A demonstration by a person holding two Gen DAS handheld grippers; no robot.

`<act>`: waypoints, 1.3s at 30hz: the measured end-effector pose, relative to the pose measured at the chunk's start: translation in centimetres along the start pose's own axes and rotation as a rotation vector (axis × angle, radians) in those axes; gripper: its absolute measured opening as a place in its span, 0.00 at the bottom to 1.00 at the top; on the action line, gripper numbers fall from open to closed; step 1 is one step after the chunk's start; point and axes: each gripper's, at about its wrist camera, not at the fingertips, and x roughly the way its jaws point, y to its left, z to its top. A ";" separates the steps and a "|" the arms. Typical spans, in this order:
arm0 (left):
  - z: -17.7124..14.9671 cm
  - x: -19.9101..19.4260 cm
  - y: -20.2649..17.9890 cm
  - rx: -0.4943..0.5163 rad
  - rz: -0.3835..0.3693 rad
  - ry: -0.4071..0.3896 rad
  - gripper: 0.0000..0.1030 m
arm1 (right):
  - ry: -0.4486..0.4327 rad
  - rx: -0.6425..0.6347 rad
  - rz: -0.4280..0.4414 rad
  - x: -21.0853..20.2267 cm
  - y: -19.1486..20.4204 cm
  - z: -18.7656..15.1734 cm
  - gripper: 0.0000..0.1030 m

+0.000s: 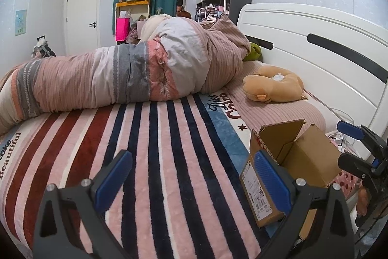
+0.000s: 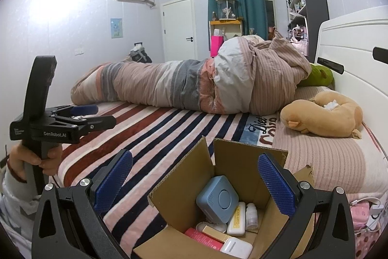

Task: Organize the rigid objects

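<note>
Both blue-padded grippers, left (image 1: 191, 183) and right (image 2: 195, 182), hang released and empty above the filled brown cardboard box (image 2: 213, 208) on the striped plush blanket (image 1: 157, 149), whose soft surface could tip it if nudged.

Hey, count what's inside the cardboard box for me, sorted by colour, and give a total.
Visible in the cardboard box, right wrist view:
Blue: 1, square device
White: 4
Red: 1
Gold: 1
Total: 7; more may be hidden.
</note>
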 end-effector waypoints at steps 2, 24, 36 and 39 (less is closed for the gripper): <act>0.0 0.0 0.0 -0.002 0.001 0.001 0.97 | -0.001 0.000 0.000 0.0 0.1 -0.1 1.00; 0.0 -0.4 0.0 0.013 -0.012 -0.008 0.97 | 0.002 0.004 0.008 0.0 0.3 -0.5 1.00; 0.0 -0.5 0.1 0.014 -0.012 -0.011 0.97 | 0.005 0.004 0.006 0.0 0.4 -0.6 1.00; 0.0 -0.6 0.2 0.015 -0.011 -0.013 0.97 | 0.010 0.006 -0.001 0.2 0.4 -1.0 1.00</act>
